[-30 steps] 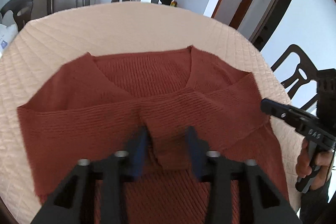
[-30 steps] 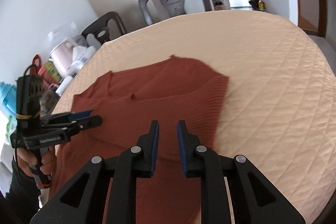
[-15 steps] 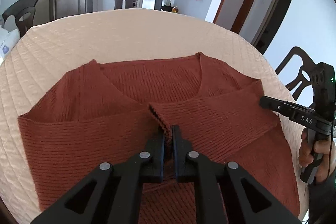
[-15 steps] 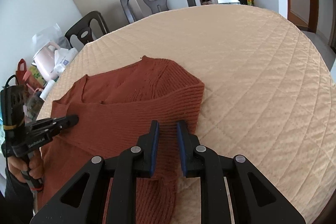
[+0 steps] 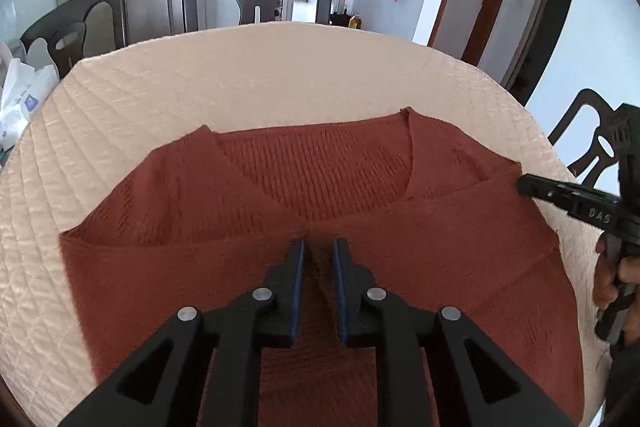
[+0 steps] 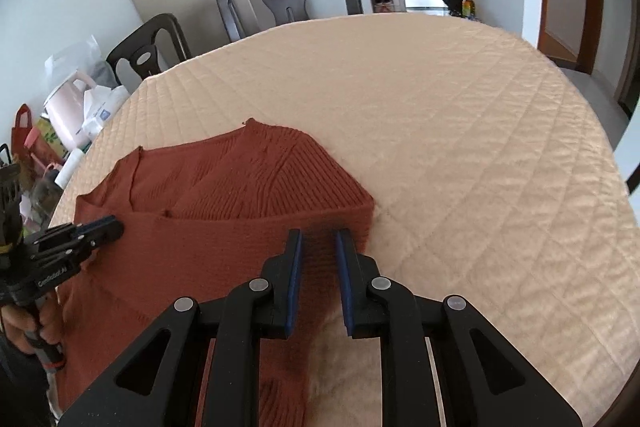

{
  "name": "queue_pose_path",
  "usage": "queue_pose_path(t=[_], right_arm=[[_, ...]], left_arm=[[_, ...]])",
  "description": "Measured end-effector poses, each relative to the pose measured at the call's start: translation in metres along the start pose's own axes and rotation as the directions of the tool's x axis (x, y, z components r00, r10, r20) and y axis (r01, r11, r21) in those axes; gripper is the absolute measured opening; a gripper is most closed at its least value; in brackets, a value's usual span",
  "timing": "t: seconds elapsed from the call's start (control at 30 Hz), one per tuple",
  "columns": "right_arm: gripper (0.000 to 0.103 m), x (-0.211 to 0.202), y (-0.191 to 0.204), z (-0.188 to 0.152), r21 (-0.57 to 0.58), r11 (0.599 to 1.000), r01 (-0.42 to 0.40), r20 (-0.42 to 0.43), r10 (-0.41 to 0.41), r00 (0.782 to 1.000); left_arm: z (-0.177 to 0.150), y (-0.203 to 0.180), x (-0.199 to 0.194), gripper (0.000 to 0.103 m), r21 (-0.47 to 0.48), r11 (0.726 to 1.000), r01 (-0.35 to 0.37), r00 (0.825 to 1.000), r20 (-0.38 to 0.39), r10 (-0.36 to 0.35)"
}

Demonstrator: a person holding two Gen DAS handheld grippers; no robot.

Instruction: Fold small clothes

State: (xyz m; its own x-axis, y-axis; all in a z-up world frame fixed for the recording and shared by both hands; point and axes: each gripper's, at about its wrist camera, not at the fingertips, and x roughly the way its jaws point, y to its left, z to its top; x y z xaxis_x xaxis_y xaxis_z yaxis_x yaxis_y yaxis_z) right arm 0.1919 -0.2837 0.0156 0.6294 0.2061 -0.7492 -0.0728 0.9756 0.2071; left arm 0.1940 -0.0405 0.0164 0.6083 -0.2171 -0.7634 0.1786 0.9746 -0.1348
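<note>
Roughly mid-fold. The rust-red knit sweater (image 5: 400, 247) lies flat on the quilted table (image 5: 280, 67), on the person's side of it, neckline (image 5: 320, 167) pointing away.

Done, by the look of it:
- left-side sleeve (image 5: 180, 267) folded in across the chest
- right-side sleeve (image 5: 460, 227) folded in too; the two meet about mid-chest, so the body reads as a rough rectangle

Grippers:
- The left gripper (image 5: 319, 251) sits over the spot where the sleeve ends meet. Its jaws have just been opening. A bit of cuff knit shows in the narrow gap between them, but the pads look off it, so I read this as released, not gripping.
- The right gripper (image 6: 319, 243) is at the sweater's right edge, by the folded shoulder corner. Its fingers stand slightly parted over the cloth with nothing pinched between them (the knit there is blurry, so that's a judgement).

Left to do, as I judge it:
- the crosswise fold, bringing hem up to neckline or the other way, maybe twice for a compact bundle
- a tidy-up of the edges

The hem is hidden under the gripper bodies in both views, so its state is unknown. No other garments are in view on the table, so I can't say whether more are waiting.
</note>
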Motion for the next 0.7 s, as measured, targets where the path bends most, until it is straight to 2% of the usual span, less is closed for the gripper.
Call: queue_pose_path(t=[0.1,0.27,0.3,0.47,0.57,0.7], right_arm=[[0.016,-0.022,0.012,-0.015,-0.068,0.998,-0.013,0.015,0.014,1.000],[0.016,-0.025,0.023,-0.038,-0.154,0.988,0.008,-0.026,-0.012,1.000],[0.016,-0.022,0.022,-0.041,-0.164,0.986,0.023,-0.031,-0.028,0.999],[0.016,-0.027,0.019,-0.039,-0.140,0.990,0.026,-0.028,-0.030,0.999],[0.018,-0.045,0.025,-0.045,-0.159,0.987,0.005,-0.011,-0.007,1.000],[0.022,-0.065,0.028,-0.063,-0.164,0.985,-0.055,-0.004,0.056,0.998]], left_arm=[[-0.014,0.002,-0.023,0.016,0.014,1.000,0.020,1.000,0.018,-0.021],[-0.038,0.017,-0.035,0.016,0.051,0.996,-0.067,0.998,0.010,0.067],[-0.041,0.022,-0.033,0.017,0.050,0.995,-0.090,0.996,0.004,0.090],[-0.047,0.036,-0.050,0.018,0.003,0.997,-0.073,0.997,0.025,0.073],[-0.058,0.043,-0.067,0.021,-0.009,0.996,-0.086,0.995,0.042,0.086],[-0.081,0.047,-0.086,0.031,-0.019,0.996,-0.088,0.994,0.059,0.088]])
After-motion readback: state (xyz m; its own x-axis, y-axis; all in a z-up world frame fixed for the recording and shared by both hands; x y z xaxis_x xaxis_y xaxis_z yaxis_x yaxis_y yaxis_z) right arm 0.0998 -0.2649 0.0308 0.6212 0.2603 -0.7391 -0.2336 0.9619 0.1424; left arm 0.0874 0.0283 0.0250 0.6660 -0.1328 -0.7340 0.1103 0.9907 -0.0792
